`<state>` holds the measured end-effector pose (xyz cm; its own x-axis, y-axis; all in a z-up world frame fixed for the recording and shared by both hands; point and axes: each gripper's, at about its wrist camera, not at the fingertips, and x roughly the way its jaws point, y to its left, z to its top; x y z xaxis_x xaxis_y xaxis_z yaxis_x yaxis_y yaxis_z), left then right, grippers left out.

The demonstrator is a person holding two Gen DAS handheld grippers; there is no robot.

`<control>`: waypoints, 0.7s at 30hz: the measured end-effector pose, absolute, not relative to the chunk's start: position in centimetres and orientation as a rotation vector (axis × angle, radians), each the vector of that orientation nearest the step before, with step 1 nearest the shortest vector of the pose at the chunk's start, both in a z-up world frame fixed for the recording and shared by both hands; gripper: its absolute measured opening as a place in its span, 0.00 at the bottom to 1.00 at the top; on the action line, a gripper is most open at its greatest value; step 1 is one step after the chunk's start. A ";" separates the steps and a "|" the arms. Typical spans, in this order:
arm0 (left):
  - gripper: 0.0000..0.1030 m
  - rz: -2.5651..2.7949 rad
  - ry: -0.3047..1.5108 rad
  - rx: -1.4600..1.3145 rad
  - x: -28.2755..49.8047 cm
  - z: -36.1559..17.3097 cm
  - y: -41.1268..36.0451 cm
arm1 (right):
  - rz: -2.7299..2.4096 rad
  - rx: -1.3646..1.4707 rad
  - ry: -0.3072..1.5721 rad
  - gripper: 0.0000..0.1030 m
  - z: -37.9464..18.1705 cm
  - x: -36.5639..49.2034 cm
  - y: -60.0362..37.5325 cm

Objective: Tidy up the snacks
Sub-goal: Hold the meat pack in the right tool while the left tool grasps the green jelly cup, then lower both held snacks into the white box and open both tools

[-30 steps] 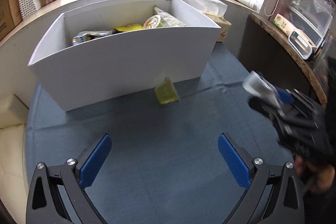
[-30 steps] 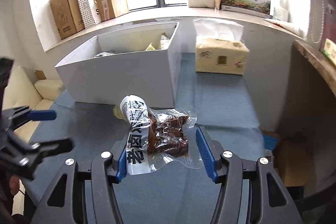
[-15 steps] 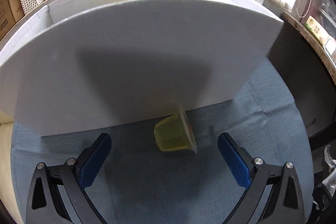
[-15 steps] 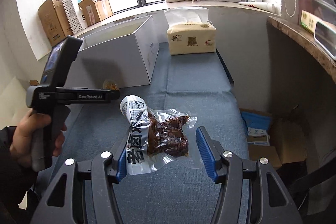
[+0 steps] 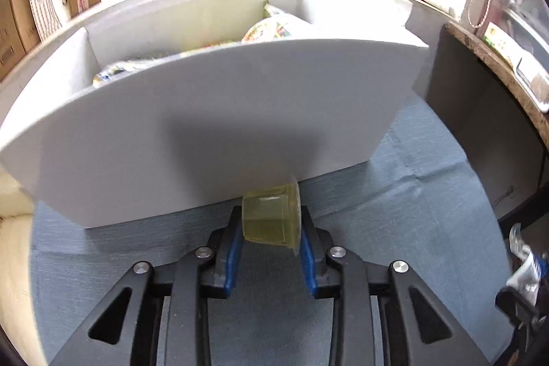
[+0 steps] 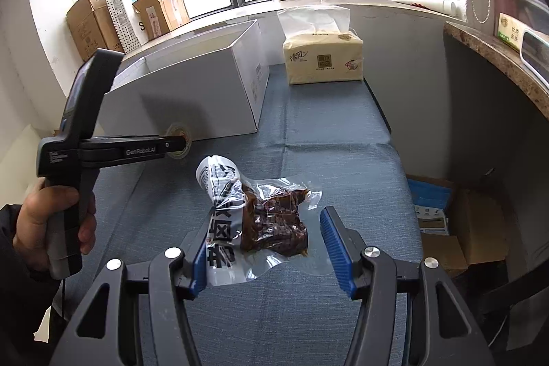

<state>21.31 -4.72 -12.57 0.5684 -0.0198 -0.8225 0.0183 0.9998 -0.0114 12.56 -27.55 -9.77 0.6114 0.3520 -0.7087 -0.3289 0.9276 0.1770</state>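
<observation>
Jelly cup (image 5: 271, 217), yellowish-green and see-through, is pinched between the blue pads of the left gripper (image 5: 271, 240), lying on its side with the wide lidded end facing right. It sits right at the foot of the white box (image 5: 212, 139), touching or nearly touching the front wall, hard to say which. Inside the box a few snack packets (image 5: 274, 28) poke up over the rim.

From the other camera, the left gripper (image 6: 178, 144) shows side-on with the person's hand (image 6: 51, 222) wrapped round the handle, tip against the box's front wall.

The right gripper (image 6: 271, 249) has its jaws spread wide. A clear vacuum pack of dark brown snack (image 6: 271, 222) with a white printed end sits between them, leaning on the left pad, well clear of the right one. Can't tell if that's an actual grip or not.

Everything is over a blue-grey cloth (image 6: 326, 132). A tissue pack (image 6: 322, 57) stands just beside the box at the back, and cardboard boxes (image 6: 92, 26) line the windowsill
</observation>
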 end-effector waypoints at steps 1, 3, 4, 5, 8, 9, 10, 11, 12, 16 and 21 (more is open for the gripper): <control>0.32 -0.021 0.960 0.001 20.6 -12.3 -4.6 | 0.394 0.032 0.823 0.60 -9.7 12.5 -27.4; 0.32 -0.043 0.949 -0.012 19.9 -11.6 -4.2 | 0.397 0.032 0.823 0.60 -9.6 12.5 -27.2; 0.32 -0.042 0.937 -0.008 19.3 -11.1 -3.8 | 0.399 0.029 0.823 0.60 -9.6 12.5 -27.0; 0.32 -0.038 0.924 0.005 18.5 -10.7 -3.6 | 0.402 0.026 0.823 0.60 -9.5 12.6 -26.8; 0.32 -0.046 0.879 -0.001 16.0 -8.7 -2.9 | 0.416 0.023 0.822 0.60 -9.3 12.6 -26.2; 0.32 -0.047 0.868 -0.007 15.2 -7.9 -1.6 | 0.421 0.021 0.820 0.60 -9.2 12.6 -25.9; 0.32 -0.046 0.857 -0.011 14.8 -7.3 -1.2 | 0.426 0.021 0.817 0.60 -9.0 12.7 -25.7; 0.32 -0.044 0.846 -0.012 14.3 -6.6 -0.7 | 0.436 0.021 0.815 0.60 -8.8 12.7 -25.3; 0.32 -0.039 0.839 -0.014 14.6 -6.2 -0.9 | 0.445 0.022 0.812 0.60 -8.6 12.8 -25.0; 0.32 -0.018 0.803 -0.050 13.4 -4.2 1.5 | 0.487 0.023 0.798 0.60 -7.4 13.7 -23.1; 0.32 0.001 0.771 -0.109 14.5 -1.3 5.1 | 0.558 0.029 0.764 0.60 -4.6 16.1 -20.0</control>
<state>14.51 5.05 -1.25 0.7176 -0.0386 -0.6954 -0.0411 0.9944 -0.0976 16.10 -19.98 -4.63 0.5846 0.4884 -0.6478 -0.4682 0.8552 0.2223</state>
